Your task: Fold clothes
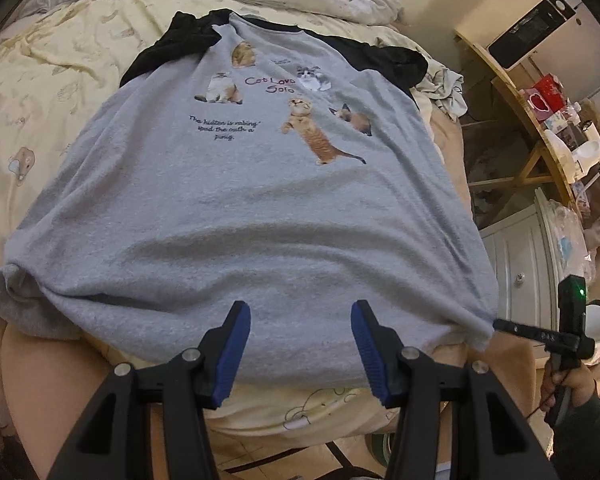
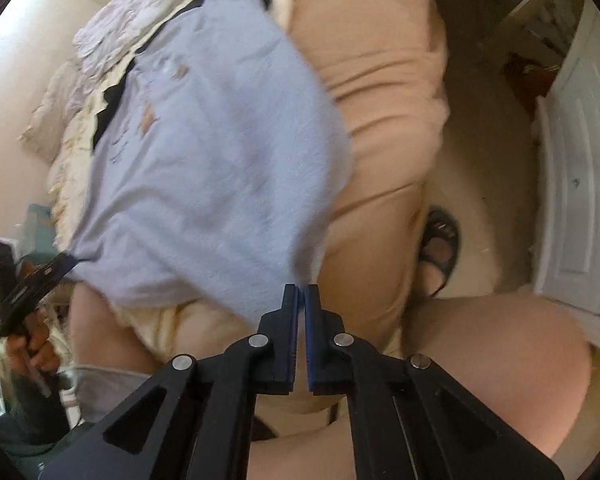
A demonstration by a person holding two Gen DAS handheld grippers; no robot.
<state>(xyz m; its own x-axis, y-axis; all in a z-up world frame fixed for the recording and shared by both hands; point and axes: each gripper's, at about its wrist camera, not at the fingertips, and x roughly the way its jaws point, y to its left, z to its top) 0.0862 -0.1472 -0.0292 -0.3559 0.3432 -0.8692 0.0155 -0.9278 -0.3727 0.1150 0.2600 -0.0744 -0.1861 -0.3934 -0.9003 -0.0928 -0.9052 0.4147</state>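
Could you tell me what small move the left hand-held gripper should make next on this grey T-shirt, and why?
Probably ease the left hand-held gripper forward and close it on the hem of the grey T-shirt. Its jaws are open over the hem and hold nothing, while the right hand-held gripper is already shut on the hem's corner. The shirt lies face up on the bed, unfolded.
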